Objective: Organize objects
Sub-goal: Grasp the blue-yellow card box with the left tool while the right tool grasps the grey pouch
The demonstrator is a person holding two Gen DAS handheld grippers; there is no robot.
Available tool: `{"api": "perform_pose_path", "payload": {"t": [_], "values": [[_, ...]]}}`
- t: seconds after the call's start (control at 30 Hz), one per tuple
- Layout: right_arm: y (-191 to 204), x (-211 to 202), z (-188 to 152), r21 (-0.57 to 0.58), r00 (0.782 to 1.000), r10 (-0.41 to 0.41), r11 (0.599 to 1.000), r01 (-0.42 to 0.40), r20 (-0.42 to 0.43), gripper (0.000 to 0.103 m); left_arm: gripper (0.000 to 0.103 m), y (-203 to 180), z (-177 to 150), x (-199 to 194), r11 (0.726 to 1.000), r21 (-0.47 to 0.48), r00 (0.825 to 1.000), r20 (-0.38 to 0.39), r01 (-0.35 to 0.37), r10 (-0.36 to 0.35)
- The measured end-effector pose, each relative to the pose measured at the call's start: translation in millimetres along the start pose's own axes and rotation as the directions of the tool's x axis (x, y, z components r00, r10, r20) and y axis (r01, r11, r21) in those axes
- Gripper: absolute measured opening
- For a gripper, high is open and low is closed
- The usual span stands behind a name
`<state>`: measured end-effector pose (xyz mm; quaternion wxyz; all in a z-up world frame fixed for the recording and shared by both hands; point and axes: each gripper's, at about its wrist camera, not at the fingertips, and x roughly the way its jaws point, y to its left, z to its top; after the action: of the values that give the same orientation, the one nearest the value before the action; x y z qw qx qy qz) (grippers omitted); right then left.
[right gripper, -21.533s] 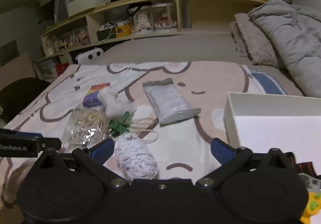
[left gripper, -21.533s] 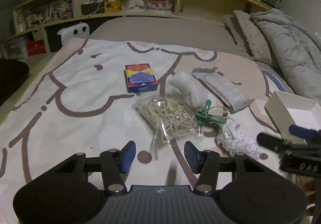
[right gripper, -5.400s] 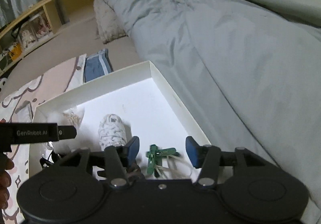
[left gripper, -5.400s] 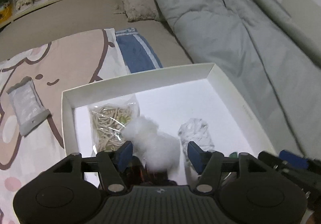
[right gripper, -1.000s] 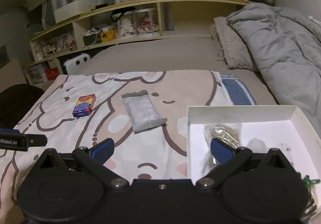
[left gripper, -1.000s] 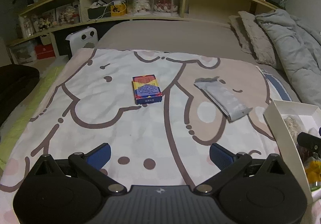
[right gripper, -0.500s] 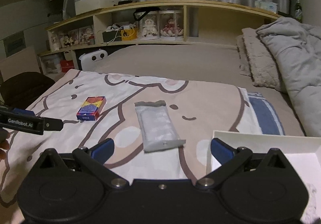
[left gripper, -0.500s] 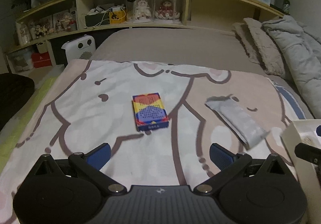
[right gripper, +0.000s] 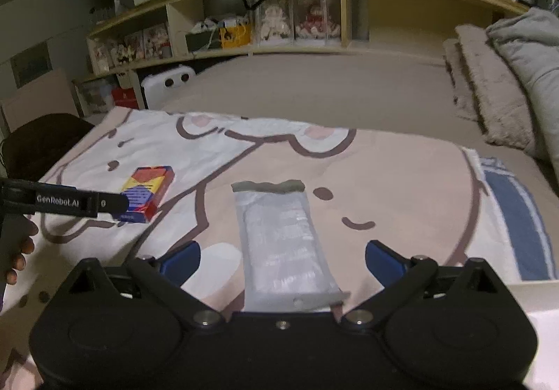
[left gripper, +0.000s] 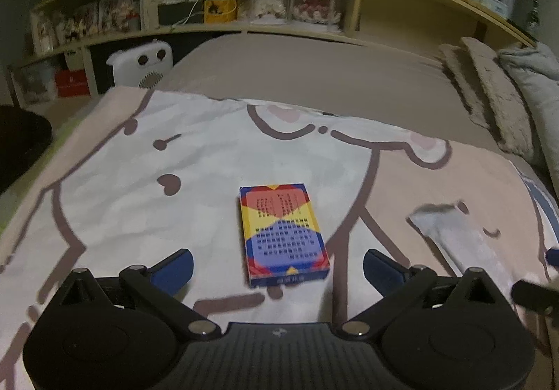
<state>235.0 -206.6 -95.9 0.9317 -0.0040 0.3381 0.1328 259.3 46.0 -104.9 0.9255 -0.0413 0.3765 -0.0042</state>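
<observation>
A red, yellow and blue card box (left gripper: pixel 283 234) lies flat on the cartoon blanket (left gripper: pixel 139 180). My left gripper (left gripper: pixel 277 269) is open, its blue fingertips (left gripper: pixel 176 266) on either side of the box's near end. A grey foil pouch (right gripper: pixel 284 243) lies lengthwise on the blanket. My right gripper (right gripper: pixel 283 259) is open and straddles the pouch's near half. The pouch also shows at the right of the left wrist view (left gripper: pixel 461 239), and the card box at the left of the right wrist view (right gripper: pixel 148 192), partly behind the left gripper's finger (right gripper: pixel 66 203).
A white box rim (right gripper: pixel 538 299) shows at the lower right. A wooden shelf (left gripper: pixel 279 30) with figures and jars runs behind the bed. Pillows (right gripper: pixel 489 103) and a grey duvet (right gripper: pixel 531 40) lie at the right. A white device (left gripper: pixel 143 63) stands by the shelf.
Both grippers moved forward and lower, away from the white box. The card box now sits between my left fingers and the pouch between my right fingers. Both stay open.
</observation>
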Motion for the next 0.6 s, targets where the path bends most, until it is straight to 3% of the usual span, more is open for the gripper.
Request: {"api": "perform_pose_path", "payload": {"t": [0.2,0.4,0.53,0.6], "values": [[0.8,34.4,2.0,-0.006,0.997,-0.012,1.000,0.011,-0.072,0.087,0.093,2.6,6.0,36.2,0.998,-0.055,0.998,-0.057,0.006,-0.009],[3.9,55.7,3.4,-0.048,0.992,-0.020,0.999,0.014,-0.127,0.080,0.091,-7.3,10.1,53.3,0.999,-0.013,0.998,-0.048,-0.030,0.029],[6.8,64.1,1.6,-0.068,0.988,-0.035,0.997,0.025,-0.150,0.072,0.066,-13.6,12.4,56.4,0.998,0.020,0.997,-0.045,-0.057,0.058],[8.5,61.6,0.3,-0.069,0.989,-0.029,0.997,0.019,-0.145,0.067,0.063,-15.9,12.4,54.0,0.998,0.019,0.997,-0.041,-0.067,0.068]]}}
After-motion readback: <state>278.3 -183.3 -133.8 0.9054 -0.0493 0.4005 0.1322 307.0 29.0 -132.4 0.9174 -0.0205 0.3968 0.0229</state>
